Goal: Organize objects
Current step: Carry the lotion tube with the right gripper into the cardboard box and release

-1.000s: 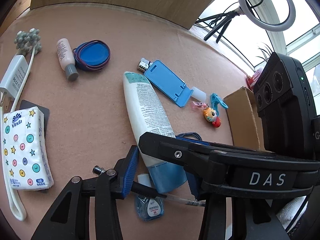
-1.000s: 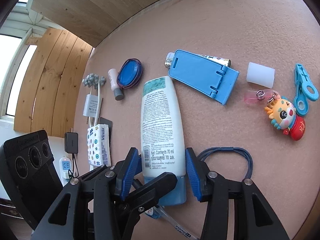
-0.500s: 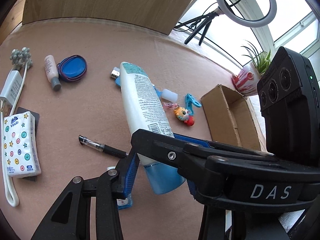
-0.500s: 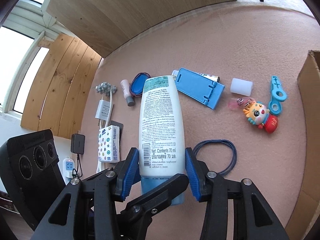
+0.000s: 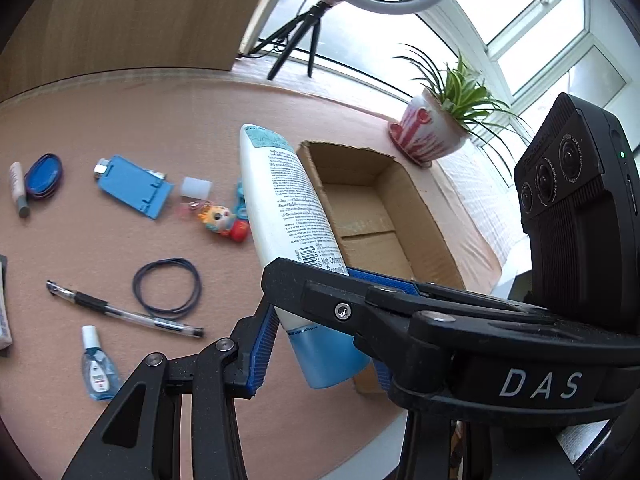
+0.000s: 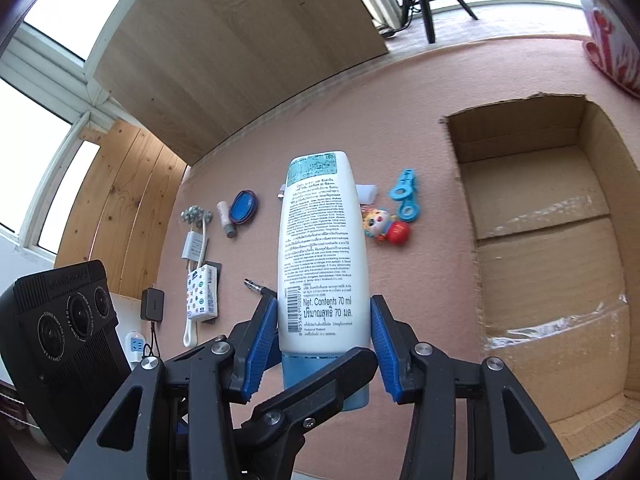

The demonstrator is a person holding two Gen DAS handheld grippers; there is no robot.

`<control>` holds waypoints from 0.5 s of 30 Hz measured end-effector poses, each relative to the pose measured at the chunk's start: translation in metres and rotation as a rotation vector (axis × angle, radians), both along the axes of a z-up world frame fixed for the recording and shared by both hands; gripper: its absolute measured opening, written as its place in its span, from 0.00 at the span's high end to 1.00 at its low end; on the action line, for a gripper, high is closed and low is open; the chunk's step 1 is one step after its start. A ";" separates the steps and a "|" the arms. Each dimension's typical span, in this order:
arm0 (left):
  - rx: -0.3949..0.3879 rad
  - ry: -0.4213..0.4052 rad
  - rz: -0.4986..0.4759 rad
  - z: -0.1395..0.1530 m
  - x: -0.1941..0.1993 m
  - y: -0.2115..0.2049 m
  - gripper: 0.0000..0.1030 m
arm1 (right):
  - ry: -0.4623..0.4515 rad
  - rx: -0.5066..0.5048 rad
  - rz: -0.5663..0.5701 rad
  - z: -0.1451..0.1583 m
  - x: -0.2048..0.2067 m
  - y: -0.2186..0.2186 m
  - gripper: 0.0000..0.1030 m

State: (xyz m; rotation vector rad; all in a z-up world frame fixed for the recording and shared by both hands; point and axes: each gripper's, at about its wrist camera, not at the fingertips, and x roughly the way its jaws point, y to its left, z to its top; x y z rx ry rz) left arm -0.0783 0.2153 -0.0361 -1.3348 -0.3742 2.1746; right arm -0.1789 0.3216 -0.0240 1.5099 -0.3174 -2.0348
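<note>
The lotion tube (image 5: 285, 216) hides part of the blue clip (image 5: 240, 200) and the near-left wall of the cardboard box (image 5: 380, 208) in the left wrist view. In the right wrist view the tube covers the blue phone stand entirely and most of the pen (image 6: 256, 289). The tube's blue cap (image 6: 320, 376) is partly masked by the crossing finger of the left gripper (image 6: 320, 384). The box's right wall is cut off by the frame edge. The tissue pack (image 5: 3, 312) is cropped at the left edge. The fine print on the tube is too small to read.
</note>
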 end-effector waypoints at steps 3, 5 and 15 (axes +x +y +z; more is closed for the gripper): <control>0.003 0.003 -0.050 0.000 0.007 0.030 0.55 | 0.015 0.014 -0.042 0.004 0.007 0.028 0.58; 0.007 0.005 -0.079 0.001 0.013 0.049 0.55 | 0.018 0.019 -0.069 0.005 0.011 0.047 0.58; 0.004 -0.003 -0.178 -0.005 0.021 0.119 0.55 | 0.022 0.032 -0.164 0.003 0.009 0.119 0.58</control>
